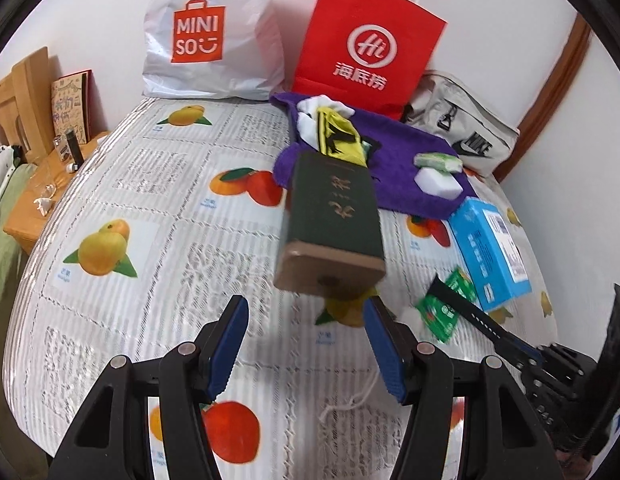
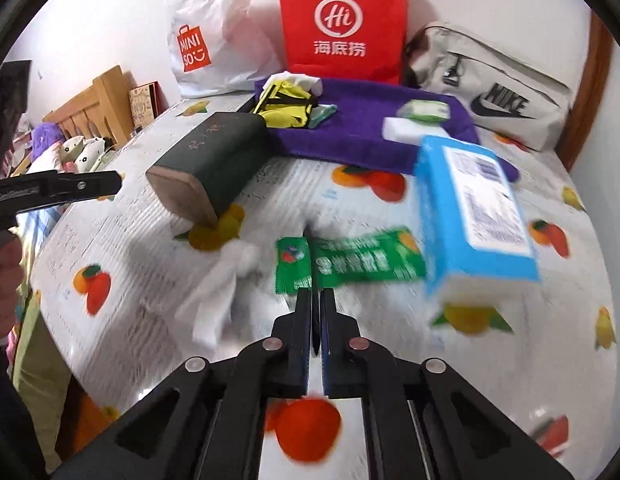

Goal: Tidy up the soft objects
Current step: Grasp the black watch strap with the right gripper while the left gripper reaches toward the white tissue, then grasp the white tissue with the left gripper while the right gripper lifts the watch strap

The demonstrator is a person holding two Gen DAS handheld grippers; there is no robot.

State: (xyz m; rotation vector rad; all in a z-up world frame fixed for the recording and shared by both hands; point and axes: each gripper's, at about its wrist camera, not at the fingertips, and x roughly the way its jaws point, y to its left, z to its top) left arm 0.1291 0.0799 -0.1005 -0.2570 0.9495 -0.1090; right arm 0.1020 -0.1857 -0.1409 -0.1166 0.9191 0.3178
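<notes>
A dark green box (image 1: pixel 332 216) (image 2: pixel 214 160) lies on the fruit-print cover (image 1: pixel 170 184), just beyond my left gripper (image 1: pixel 306 304), which is open and holds nothing. My right gripper (image 2: pixel 316 292) (image 1: pixel 434 282) is shut, its tips pinching the near edge of a flat green packet (image 2: pixel 362 260) (image 1: pixel 436 316). Beside it lies a crumpled white cloth (image 2: pixel 218 300). A purple towel (image 1: pixel 394 148) (image 2: pixel 358 136) at the back carries a yellow cloth (image 1: pixel 342 136) (image 2: pixel 286 108), white cloth and two sponges (image 1: pixel 438 176).
A blue tissue box (image 2: pixel 470 208) (image 1: pixel 490 248) lies right of the packet. A white Miniso bag (image 1: pixel 206 36), a red paper bag (image 1: pixel 362 48) and a grey Nike pouch (image 1: pixel 466 132) line the wall. A wooden stand (image 1: pixel 42 184) is on the left.
</notes>
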